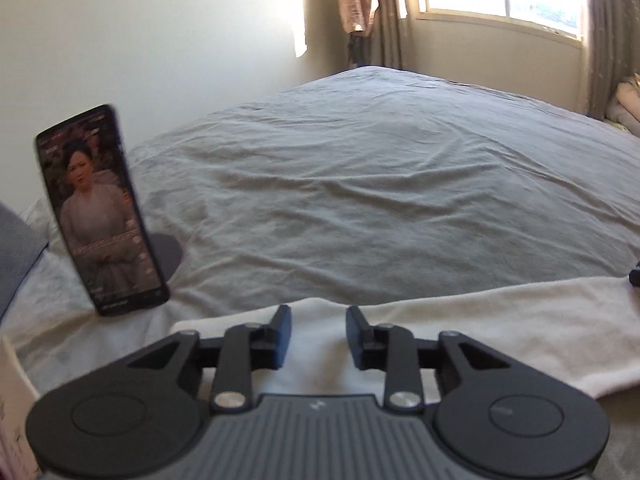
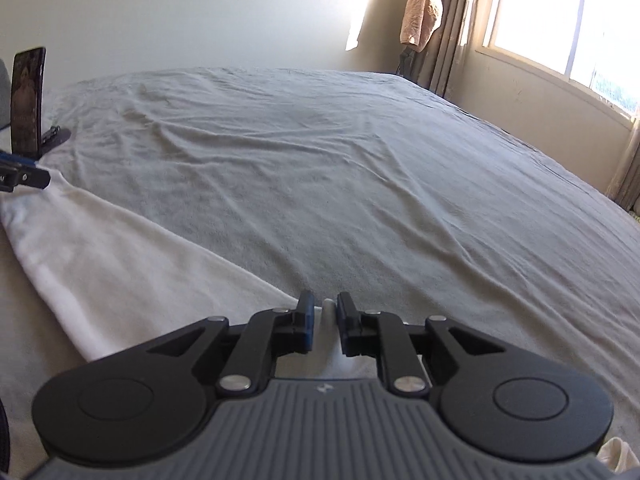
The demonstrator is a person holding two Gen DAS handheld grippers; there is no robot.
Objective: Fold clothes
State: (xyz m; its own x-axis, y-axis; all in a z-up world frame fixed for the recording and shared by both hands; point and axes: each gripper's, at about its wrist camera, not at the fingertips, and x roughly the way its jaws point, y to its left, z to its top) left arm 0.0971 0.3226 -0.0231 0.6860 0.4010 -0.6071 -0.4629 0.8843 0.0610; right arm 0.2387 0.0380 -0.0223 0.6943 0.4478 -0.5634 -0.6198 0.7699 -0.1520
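A white fleecy garment (image 1: 500, 324) lies stretched in a long band along the near edge of the bed. My left gripper (image 1: 318, 334) hovers over its left end, open, with the fabric below and nothing pinched between the fingers. In the right wrist view the same garment (image 2: 120, 272) runs off to the left. My right gripper (image 2: 325, 318) is at its other end, jaws nearly together with a small ridge of the white fabric held between them. The left gripper (image 2: 24, 176) shows at the far left edge there. A tip of the right gripper (image 1: 634, 276) shows at the right edge of the left wrist view.
The grey bedsheet (image 1: 360, 184) spreads wide and wrinkled ahead. A phone (image 1: 100, 208) stands upright on a stand at the left, screen lit. A grey pillow (image 1: 16, 248) lies beside it. A window (image 2: 560, 20), curtains and a hanging cloth (image 2: 420, 8) stand beyond the bed.
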